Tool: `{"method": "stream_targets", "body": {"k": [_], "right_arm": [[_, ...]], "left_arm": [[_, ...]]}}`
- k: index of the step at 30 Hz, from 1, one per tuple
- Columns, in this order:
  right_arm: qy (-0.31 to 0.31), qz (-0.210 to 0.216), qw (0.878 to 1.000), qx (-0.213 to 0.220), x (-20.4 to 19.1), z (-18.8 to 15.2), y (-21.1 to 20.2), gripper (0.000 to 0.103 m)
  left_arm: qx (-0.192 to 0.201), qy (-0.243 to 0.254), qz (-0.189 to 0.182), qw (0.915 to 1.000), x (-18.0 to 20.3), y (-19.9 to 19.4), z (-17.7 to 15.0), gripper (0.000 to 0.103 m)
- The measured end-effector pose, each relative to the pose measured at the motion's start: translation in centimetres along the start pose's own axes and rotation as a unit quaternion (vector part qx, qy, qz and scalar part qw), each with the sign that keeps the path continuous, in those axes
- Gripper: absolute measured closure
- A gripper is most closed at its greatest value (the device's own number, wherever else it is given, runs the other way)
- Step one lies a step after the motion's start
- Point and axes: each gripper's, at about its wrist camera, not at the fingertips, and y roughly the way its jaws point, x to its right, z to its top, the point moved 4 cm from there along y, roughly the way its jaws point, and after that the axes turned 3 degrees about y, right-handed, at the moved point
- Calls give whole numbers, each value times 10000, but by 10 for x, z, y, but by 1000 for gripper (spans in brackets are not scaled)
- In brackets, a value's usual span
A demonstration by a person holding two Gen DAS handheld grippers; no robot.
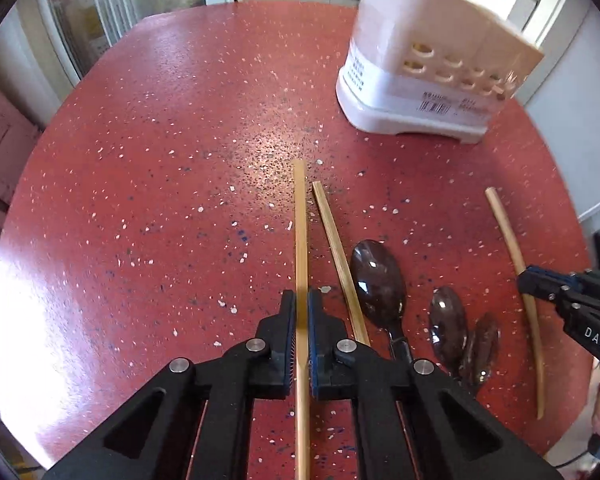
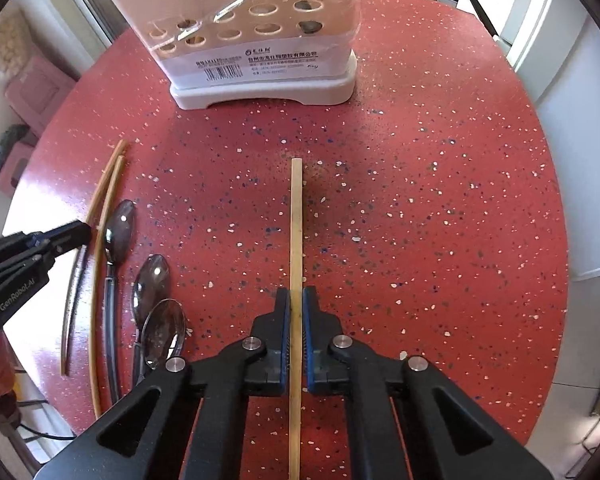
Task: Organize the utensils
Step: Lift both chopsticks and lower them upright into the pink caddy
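Both grippers are built of black plastic. The left gripper (image 1: pixel 302 312) and the right gripper (image 2: pixel 296 306) are fitted with blue ribbed pads (image 1: pixel 313 320) and round silver screws (image 1: pixel 179 365). White lettering, "GenRobot.AI", is printed on the left one's side and "DAS" on the right one's.

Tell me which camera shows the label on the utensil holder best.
The right wrist view: the utensil holder faces it, so its label and barcode read sharp. The left wrist view shows the holder blurred and angled, its label smeared.
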Motion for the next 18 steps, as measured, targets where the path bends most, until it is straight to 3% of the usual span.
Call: {"method": "stream_targets", "body": {"k": [6, 10, 18], "right_arm": [[57, 529, 9978, 403, 16, -12, -16, 97], [-35, 745, 9936, 846, 15, -13, -39, 97], [-66, 1206, 9787, 1662, 24, -12, -91, 97]], "left_arm": [[777, 22, -39, 9970, 4, -27, -13, 68], [1351, 45, -166, 9907, 10, -54, -16, 68], [2026, -74, -413, 9784, 16, -99, -4, 68]]}}
